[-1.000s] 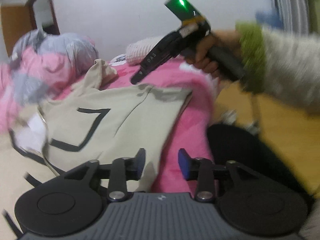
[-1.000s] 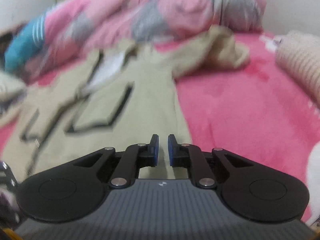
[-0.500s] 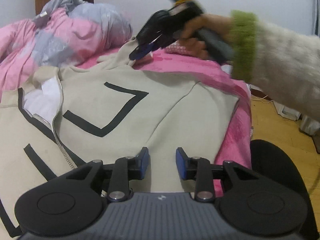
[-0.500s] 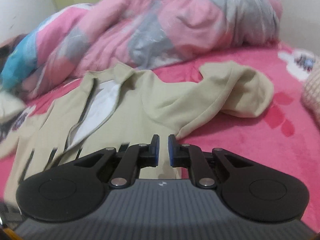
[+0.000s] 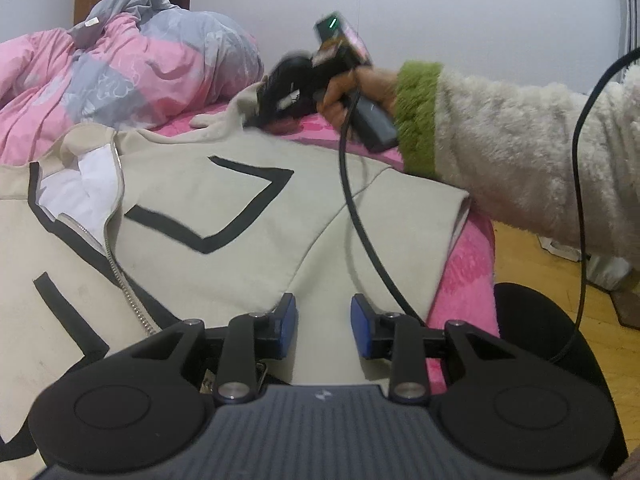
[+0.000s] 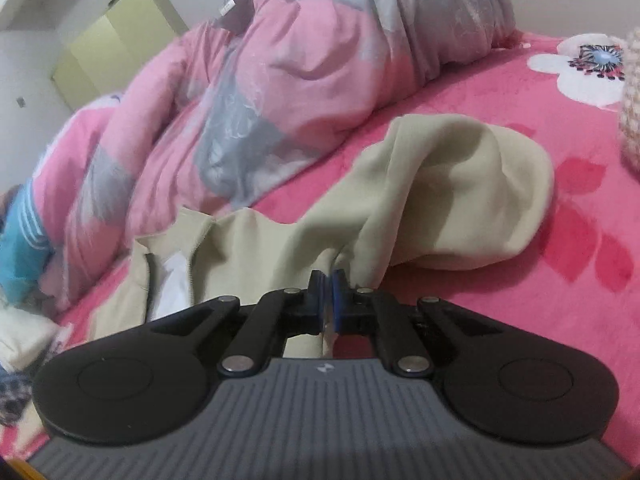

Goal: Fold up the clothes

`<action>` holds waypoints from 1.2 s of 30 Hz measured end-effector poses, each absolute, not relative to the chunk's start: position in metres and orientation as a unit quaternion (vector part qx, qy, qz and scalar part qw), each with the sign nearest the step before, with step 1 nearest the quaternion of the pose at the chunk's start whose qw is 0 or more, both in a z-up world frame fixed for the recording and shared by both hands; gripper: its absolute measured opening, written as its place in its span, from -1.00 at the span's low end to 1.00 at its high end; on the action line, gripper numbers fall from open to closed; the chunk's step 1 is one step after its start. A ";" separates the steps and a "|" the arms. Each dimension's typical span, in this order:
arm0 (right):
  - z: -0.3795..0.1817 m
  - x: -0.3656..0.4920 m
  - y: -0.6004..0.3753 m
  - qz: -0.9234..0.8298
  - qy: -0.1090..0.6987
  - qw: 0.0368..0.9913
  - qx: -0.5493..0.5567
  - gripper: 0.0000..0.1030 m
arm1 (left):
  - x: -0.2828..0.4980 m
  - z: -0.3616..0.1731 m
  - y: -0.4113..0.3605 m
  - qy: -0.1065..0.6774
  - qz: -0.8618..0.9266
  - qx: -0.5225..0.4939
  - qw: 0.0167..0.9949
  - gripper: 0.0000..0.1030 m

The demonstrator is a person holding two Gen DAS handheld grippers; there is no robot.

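Note:
A beige zip jacket (image 5: 224, 216) with black line trim lies spread on the pink bedspread (image 6: 500, 300). My left gripper (image 5: 323, 320) hovers open just above the jacket's lower right part, nothing between its blue pads. In the left wrist view a hand in a fluffy white sleeve with a green cuff (image 5: 418, 120) holds my right gripper (image 5: 276, 96) down at the far shoulder. In the right wrist view my right gripper (image 6: 329, 280) is shut on a fold of the jacket's sleeve (image 6: 460, 192), which lies bunched on the bedspread ahead.
A crumpled pink and grey quilt (image 5: 120, 72) fills the far left of the bed (image 6: 280, 92). A black cable (image 5: 360, 216) hangs across the jacket. The bed's edge, a black round stool (image 5: 552, 332) and wooden floor (image 5: 532, 264) lie to the right.
My right gripper moved down and forward to the jacket's sleeve and closed on its fabric. My left gripper stayed open and shifted only slightly over the jacket.

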State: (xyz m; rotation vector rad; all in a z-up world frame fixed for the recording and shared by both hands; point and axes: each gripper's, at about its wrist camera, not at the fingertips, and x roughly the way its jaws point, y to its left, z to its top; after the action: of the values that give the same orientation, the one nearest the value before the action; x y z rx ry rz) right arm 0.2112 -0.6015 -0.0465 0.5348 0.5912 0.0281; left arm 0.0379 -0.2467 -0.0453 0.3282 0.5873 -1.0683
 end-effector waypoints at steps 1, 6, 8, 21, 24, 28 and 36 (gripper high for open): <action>-0.056 0.218 -0.603 0.005 0.307 0.918 0.250 -0.95 | 0.038 -0.046 -0.246 0.275 -0.500 0.151 0.807 -0.39; -0.070 0.213 -0.618 -0.006 0.318 0.902 0.292 -0.84 | 0.037 -0.047 -0.246 0.271 -0.499 0.153 0.809 -0.39; -0.048 0.195 -0.620 -0.024 0.312 0.907 0.284 -0.75 | 0.037 -0.047 -0.246 0.268 -0.499 0.155 0.810 -0.39; -0.028 0.120 -0.525 0.155 0.446 0.881 0.014 -0.82 | 0.039 -0.047 -0.246 0.271 -0.495 0.144 0.813 -0.38; -0.032 0.093 -0.532 0.135 0.449 0.883 0.000 -0.83 | 0.043 -0.047 -0.244 0.278 -0.500 0.132 0.810 -0.36; -0.011 0.071 -0.523 0.101 0.442 0.891 -0.023 -0.75 | 0.048 -0.046 -0.243 0.292 -0.507 0.107 0.803 -0.20; -0.050 0.041 -0.474 0.197 0.373 0.903 -0.079 -0.60 | 0.049 -0.043 -0.242 0.312 -0.507 0.072 0.800 0.07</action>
State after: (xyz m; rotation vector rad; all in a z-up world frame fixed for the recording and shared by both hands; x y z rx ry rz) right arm 0.0410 -0.4740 -0.0499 -0.1635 0.7705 0.4081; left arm 0.0488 -0.2418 -0.0430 0.1546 0.6699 -1.0876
